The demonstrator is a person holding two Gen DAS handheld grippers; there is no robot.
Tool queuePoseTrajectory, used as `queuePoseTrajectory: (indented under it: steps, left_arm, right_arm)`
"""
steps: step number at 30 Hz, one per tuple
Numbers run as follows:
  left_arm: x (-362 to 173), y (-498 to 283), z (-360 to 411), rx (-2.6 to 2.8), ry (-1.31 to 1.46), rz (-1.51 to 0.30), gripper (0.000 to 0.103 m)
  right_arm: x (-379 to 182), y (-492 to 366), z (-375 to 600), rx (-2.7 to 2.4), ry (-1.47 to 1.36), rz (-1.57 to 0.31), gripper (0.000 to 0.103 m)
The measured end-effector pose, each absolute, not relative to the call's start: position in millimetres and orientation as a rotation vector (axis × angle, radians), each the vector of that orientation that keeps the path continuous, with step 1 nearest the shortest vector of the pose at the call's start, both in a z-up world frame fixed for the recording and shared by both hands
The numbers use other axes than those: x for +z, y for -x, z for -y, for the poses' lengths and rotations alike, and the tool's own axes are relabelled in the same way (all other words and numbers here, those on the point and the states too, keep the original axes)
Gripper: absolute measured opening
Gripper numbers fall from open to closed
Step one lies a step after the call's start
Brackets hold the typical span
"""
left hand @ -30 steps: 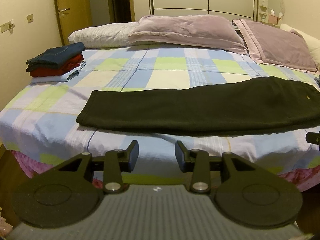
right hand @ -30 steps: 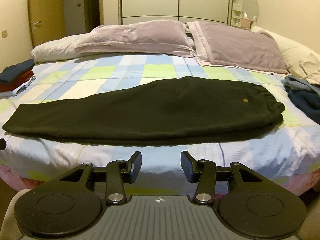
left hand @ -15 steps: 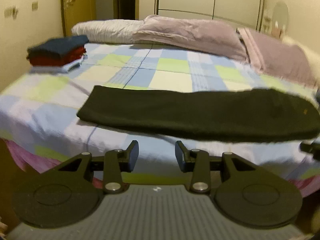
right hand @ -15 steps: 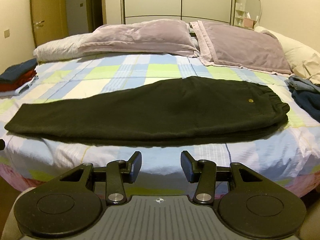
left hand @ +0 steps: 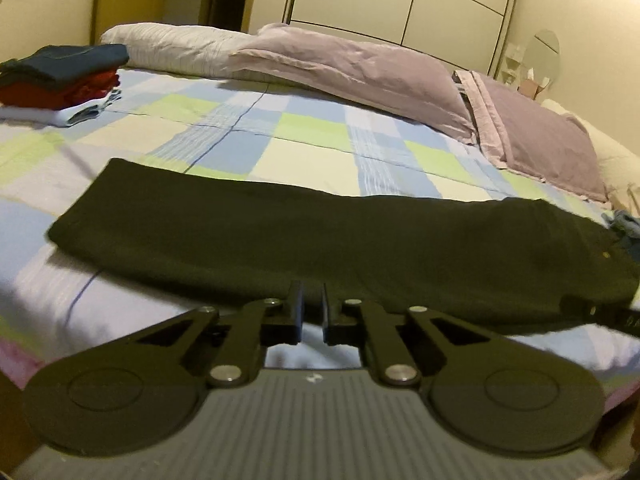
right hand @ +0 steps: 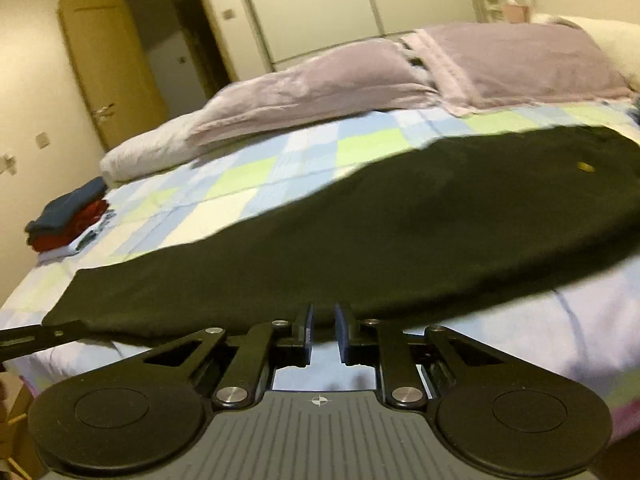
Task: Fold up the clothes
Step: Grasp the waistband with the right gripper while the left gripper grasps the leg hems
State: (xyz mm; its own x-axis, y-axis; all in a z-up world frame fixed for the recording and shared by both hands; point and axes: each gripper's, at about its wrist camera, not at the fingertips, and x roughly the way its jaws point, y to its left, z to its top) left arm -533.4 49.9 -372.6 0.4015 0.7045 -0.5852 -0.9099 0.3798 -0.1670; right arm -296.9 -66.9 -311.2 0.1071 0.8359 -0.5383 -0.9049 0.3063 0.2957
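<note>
On the checked bedspread (left hand: 304, 148) the black trousers (left hand: 320, 240) lie flat across the near edge, pillows (left hand: 360, 68) behind and a folded stack (left hand: 60, 76) at the far left corner. We bring our left gripper (left hand: 312, 304) and right gripper (right hand: 323, 320) to the near hem, jaws closing to a narrow gap (whether cloth sits between them, we cannot tell).

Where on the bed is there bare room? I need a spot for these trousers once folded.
Free: the checked bedspread between the black trousers and the lilac pillows. Crowded: the far left corner holds a folded stack; loose blue clothes sit past the waistband; both tongs work the near edge.
</note>
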Motion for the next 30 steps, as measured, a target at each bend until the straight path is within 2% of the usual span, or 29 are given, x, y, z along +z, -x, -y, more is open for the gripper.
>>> queuePoseTrajectory:
  steps: [4, 7, 11, 15, 18, 20, 22, 27, 30]
  left_arm:
    - [-399, 536, -72, 1.100, 0.491, -0.463, 0.007]
    - [-409, 555, -81, 1.103, 0.471, -0.426, 0.003]
    - [-417, 598, -94, 1.163, 0.410, -0.400, 0.003]
    - [-410, 634, -114, 1.236, 0.481, -0.371, 0.003]
    - [-393, 651, -111, 1.314, 0.633, -0.324, 0.002]
    - [-391, 659, -101, 1.279, 0.786, -0.258, 0.008]
    - [-396, 664, -94, 1.253, 0.909, -0.208, 0.021]
    - [-416, 680, -93, 1.249, 1.131, -0.048, 0.025]
    - [-419, 686, -97, 1.238, 1.222, 0.045, 0.035]
  right_arm:
    - [-326, 302, 36, 1.297, 0.134, -0.653, 0.017]
    - [-354, 299, 20, 1.221, 0.209, -0.687, 0.016]
    - [-363, 302, 27, 1.260, 0.241, -0.593, 0.016]
    - [-364, 302, 25, 1.257, 0.240, -0.602, 0.016]
    - [-362, 303, 23, 1.241, 0.245, -0.615, 0.016]
    - [-359, 302, 21, 1.230, 0.226, -0.639, 0.016]
    - [-352, 300, 21, 1.240, 0.163, -0.692, 0.016]
    - [-340, 325, 6, 1.379, 0.192, -0.679, 0.016]
    - [-347, 346, -5, 1.414, 0.293, -0.653, 0.016]
